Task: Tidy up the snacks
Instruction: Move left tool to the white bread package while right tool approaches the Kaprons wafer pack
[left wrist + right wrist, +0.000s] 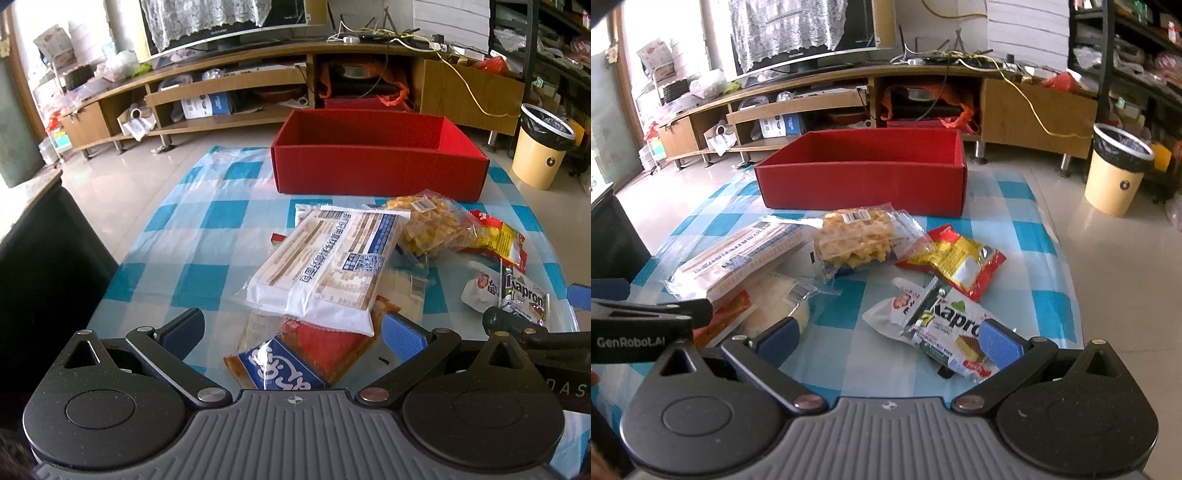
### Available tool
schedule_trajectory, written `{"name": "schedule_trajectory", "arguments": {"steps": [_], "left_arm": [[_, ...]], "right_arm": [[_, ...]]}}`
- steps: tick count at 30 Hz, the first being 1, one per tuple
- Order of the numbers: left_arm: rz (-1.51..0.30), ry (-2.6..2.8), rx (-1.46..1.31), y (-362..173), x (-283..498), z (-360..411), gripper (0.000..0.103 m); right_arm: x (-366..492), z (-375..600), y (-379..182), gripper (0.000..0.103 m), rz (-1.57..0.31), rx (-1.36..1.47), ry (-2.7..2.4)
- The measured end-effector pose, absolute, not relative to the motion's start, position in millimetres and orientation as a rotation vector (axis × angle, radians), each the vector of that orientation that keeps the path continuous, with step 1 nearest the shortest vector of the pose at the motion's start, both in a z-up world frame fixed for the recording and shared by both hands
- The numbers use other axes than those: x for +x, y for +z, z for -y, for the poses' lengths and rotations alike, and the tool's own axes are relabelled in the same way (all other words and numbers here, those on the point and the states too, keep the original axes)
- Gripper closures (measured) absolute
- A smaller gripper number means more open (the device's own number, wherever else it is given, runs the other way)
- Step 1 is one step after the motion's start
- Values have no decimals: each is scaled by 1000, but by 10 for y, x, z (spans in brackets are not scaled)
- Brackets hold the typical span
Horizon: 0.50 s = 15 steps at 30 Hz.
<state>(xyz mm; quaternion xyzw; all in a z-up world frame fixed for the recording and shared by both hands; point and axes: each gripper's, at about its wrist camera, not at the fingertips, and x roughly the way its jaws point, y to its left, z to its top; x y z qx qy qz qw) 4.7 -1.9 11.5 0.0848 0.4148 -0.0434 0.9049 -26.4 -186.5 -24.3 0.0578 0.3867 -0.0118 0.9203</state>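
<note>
On the blue-checked cloth [177,229], crinkly snack packets [325,266] before both spread, empty hand-held grippers [291,332] [890,338].

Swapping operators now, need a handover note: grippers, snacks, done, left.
Left gripper: open, empty, over the white cracker pack on top of the pile.
Right gripper: open, empty, at the Kapron wafer pack.
Waffle bag and red-yellow packet lie on the checkered cloth.
Red box: nothing visible inside.
Done: nothing. Left: box all snacks.
</note>
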Motion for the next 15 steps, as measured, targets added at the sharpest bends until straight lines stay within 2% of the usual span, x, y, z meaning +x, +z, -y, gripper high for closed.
{"name": "schedule_trajectory", "arguments": {"steps": [7,15], "left_arm": [[-824,-140,212,239,225,83,0],[-871,-208,252,64,660,164,0]], "right_arm": [[-81,1951,-112,2,-782,121,41],[491,2109,-163,2,-843,51,92]]}}
